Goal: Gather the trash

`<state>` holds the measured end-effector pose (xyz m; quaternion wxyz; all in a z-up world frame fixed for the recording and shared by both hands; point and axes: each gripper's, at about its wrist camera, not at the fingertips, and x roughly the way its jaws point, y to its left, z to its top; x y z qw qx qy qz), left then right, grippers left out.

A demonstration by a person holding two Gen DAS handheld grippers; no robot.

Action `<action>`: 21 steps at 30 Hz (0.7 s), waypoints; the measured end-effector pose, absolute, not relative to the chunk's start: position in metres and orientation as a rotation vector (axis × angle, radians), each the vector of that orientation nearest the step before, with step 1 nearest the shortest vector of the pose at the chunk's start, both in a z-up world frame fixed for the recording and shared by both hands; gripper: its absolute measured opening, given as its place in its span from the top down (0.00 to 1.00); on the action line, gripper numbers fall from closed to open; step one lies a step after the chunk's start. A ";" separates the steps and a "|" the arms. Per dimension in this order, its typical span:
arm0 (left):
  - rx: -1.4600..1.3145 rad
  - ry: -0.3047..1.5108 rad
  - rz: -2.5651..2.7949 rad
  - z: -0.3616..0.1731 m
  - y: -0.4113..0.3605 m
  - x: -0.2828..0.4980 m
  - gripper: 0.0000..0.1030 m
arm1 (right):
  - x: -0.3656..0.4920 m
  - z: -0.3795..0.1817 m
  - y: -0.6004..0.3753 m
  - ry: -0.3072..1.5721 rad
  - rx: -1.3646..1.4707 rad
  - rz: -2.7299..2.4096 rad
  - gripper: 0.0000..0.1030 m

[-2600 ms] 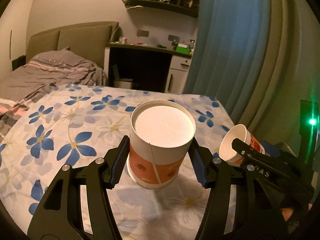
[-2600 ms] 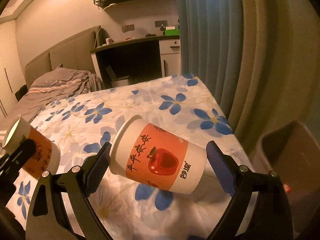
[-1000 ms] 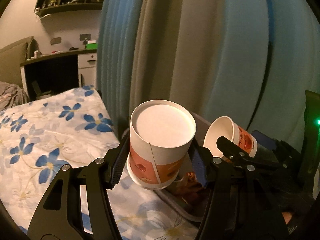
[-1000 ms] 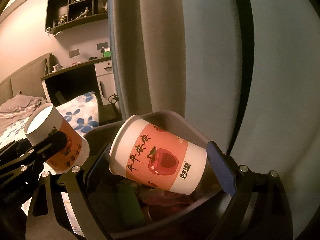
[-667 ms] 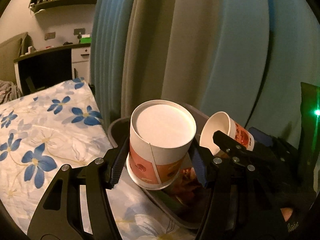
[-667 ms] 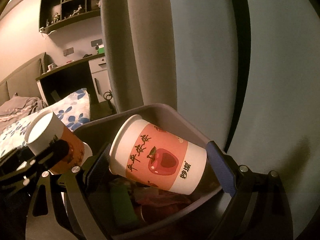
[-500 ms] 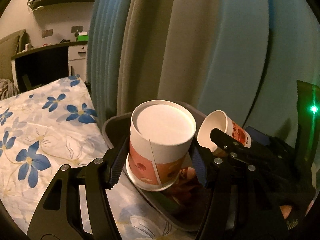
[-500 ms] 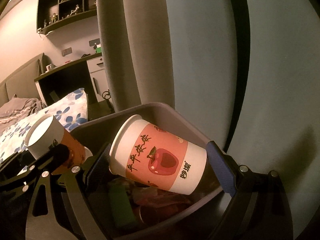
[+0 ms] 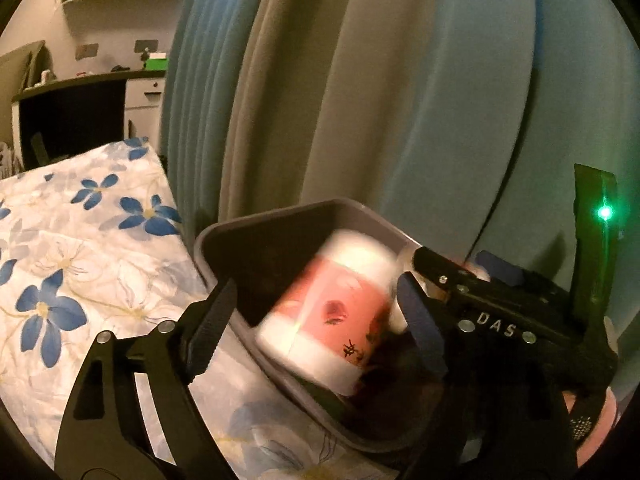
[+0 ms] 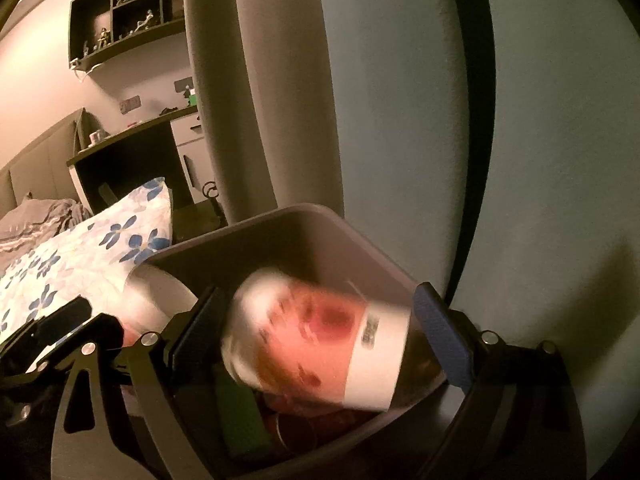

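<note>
Both grippers hang over a grey trash bin point(image 9: 280, 226) point(image 10: 384, 264) beside the bed. My left gripper point(image 9: 316, 316) is open; its paper cup point(image 9: 332, 308), white with a red band, is blurred, tipped on its side and falling into the bin. My right gripper point(image 10: 320, 332) is open too; its cup point(image 10: 320, 344) is blurred and dropping between the jaws over the bin. The left cup also shows in the right wrist view point(image 10: 160, 296). The right gripper's finger point(image 9: 448, 272) shows in the left wrist view.
The bin holds a green object point(image 10: 240, 416) and dark red trash point(image 10: 296, 428). The bed with a blue-flowered sheet point(image 9: 72, 264) lies left of the bin. Blue and grey curtains point(image 9: 360, 92) hang right behind it. A dark desk point(image 10: 132, 156) stands farther back.
Both grippers have opened and let go of their cups, which now tip and fall into the bin. Both grippers also moved a little closer over the bin.
</note>
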<state>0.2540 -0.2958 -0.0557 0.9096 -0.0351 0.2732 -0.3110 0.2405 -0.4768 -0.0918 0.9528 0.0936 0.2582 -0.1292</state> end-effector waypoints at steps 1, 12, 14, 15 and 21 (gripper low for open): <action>-0.070 0.558 -0.641 -0.055 -0.294 0.253 0.20 | 0.239 -0.091 -0.477 0.520 0.196 -0.258 0.11; -0.031 0.469 -0.440 -0.032 -0.249 0.219 0.06 | 0.202 -0.068 -0.452 0.411 0.095 -0.293 0.05; -0.013 0.446 -0.393 -0.025 -0.237 0.206 0.06 | 0.189 -0.064 -0.439 0.391 0.056 -0.290 0.05; -0.008 0.435 -0.372 -0.023 -0.231 0.199 0.06 | 0.184 -0.063 -0.432 0.385 0.045 -0.286 0.05; -0.004 0.406 -0.277 -0.011 -0.191 0.154 0.06 | 0.154 -0.055 -0.392 0.358 0.051 -0.207 0.05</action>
